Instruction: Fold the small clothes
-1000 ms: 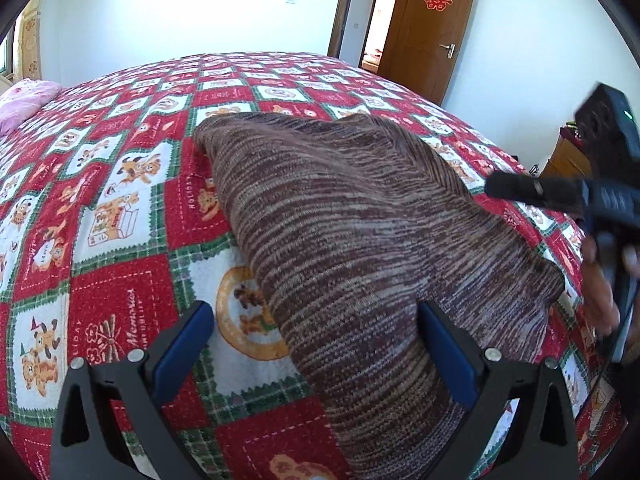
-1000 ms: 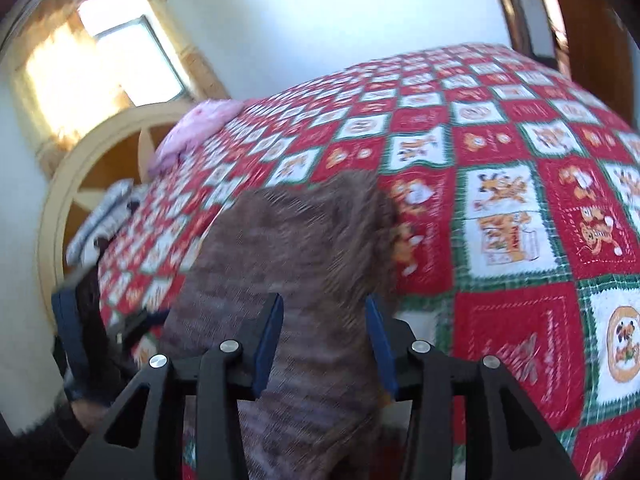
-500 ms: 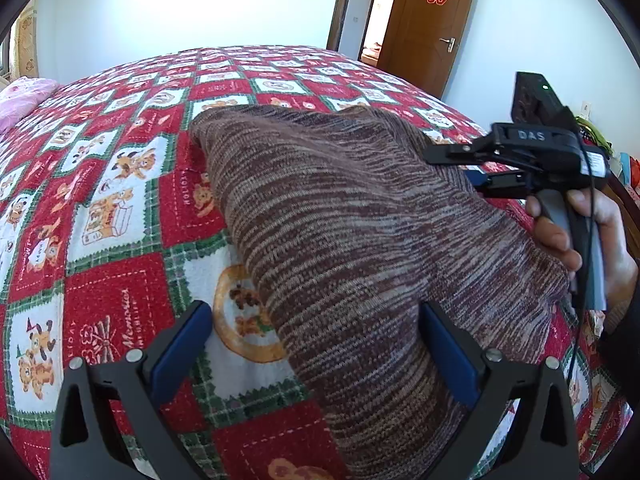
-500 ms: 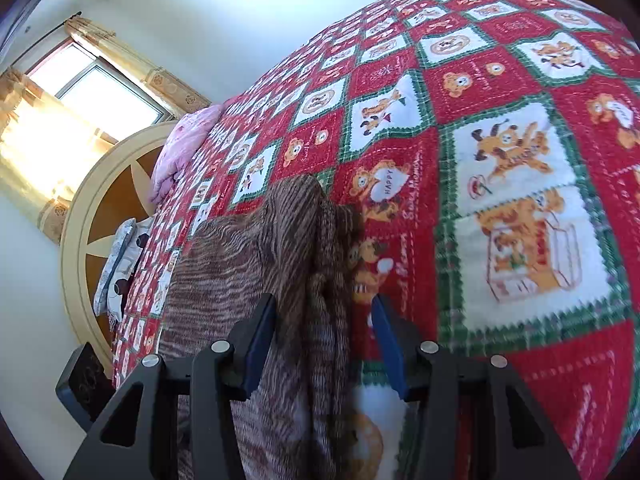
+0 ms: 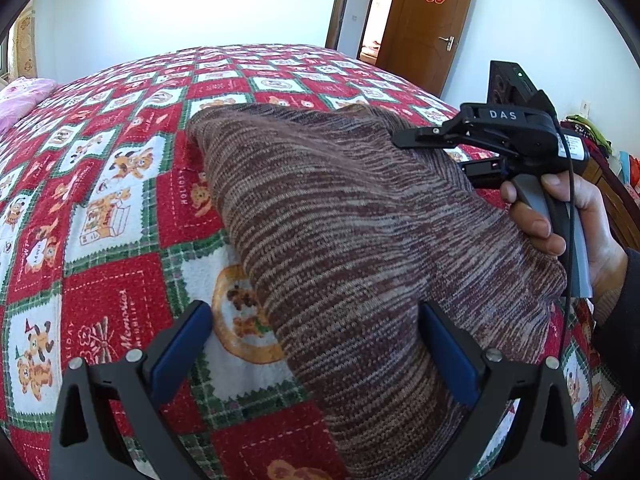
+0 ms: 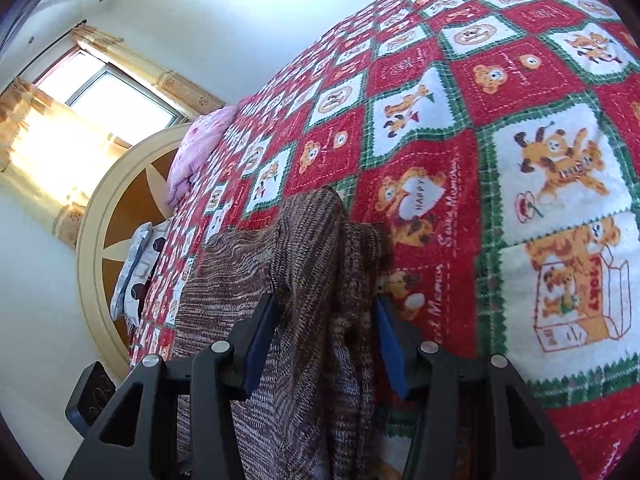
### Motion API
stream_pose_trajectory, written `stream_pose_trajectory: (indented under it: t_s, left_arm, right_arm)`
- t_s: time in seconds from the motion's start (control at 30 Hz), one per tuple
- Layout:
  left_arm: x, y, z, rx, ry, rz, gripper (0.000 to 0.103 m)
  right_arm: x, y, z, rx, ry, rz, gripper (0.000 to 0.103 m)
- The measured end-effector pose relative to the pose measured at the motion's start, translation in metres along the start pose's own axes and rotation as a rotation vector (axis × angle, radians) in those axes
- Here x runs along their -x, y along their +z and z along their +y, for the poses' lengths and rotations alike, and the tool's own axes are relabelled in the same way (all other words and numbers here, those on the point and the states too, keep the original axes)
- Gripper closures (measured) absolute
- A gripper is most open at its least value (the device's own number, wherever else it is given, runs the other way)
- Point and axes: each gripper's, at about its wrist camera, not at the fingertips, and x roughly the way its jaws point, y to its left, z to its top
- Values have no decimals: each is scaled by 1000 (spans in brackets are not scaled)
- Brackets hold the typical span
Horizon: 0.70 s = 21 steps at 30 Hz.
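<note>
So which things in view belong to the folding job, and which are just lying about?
Job:
- brown striped knit garment
- left gripper
- right gripper

Lying about:
- red, white and green teddy-bear bedspread
- pink pillow
- brown wooden door

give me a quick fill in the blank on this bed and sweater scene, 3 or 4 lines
1. The knitted sweater lies on a bedspread printed with cartoon ____.
2. The pillow at the head of the bed is ____ in colour.
3. The wooden door carries a ____ paper decoration.
4. The pads of the left gripper are ____ in colour.

Missing words: bears; pink; red; blue
</note>
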Motion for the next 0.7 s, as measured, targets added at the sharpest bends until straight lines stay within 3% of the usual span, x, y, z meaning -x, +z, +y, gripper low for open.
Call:
stream_pose_trajectory:
  t_s: [0.07, 0.13, 0.27, 0.57, 0.7]
  left_arm:
    - [0, 0, 1, 0, -5, 4, 0]
    - [1, 1, 5, 16, -32, -3, 0]
    - [3, 1, 10, 45, -79, -19, 0]
    - [4, 1, -1, -15, -93, -22, 26]
    - [4, 1, -5, -28, -77, -16, 26]
  right_arm:
    - [-1, 0, 0, 3, -2, 4, 54]
    - [-3, 1, -1, -8, -16, 9, 62]
    - [-8, 3, -3, -16, 30, 17, 66]
    - [-11, 1, -7, -23, 47, 6, 74]
    - [-13, 1, -8, -24, 40, 1, 76]
